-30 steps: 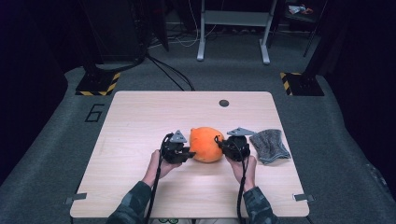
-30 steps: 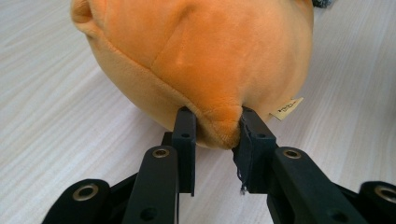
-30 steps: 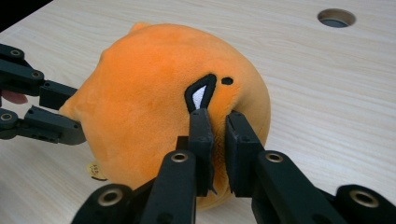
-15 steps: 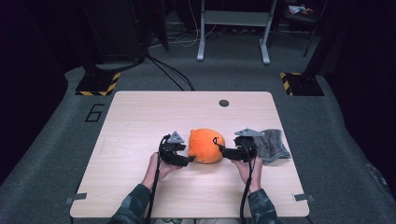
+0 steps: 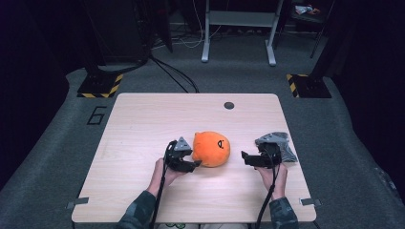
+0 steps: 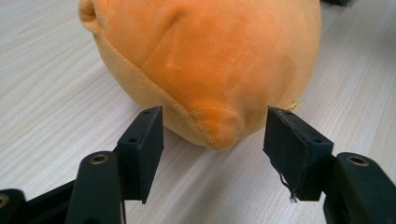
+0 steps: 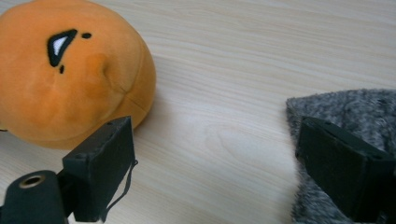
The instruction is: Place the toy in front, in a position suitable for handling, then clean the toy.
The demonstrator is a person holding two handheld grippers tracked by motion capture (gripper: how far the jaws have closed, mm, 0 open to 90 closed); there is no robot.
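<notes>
Now both grippers released: left gripper (image 5: 195,164) jaws, just opening then easing in slightly, stand either side of plush nub without pressing; right gripper (image 5: 244,156) jaws, just opening, hold nothing, grey furry cloth (image 7: 345,112) just beside one jaw. You likely regrip: center nub between left pads, squeeze gently. Orange plush toy (image 5: 211,148) round, soft, black stitched eye, sits directly ahead of left jaws, off to right gripper's side.

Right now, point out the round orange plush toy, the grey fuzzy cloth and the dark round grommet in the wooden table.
round orange plush toy (image 5: 211,149), high view, middle of its top.
grey fuzzy cloth (image 7: 355,109), right gripper view, its upper edge.
dark round grommet (image 5: 229,105), high view, its centre.
</notes>
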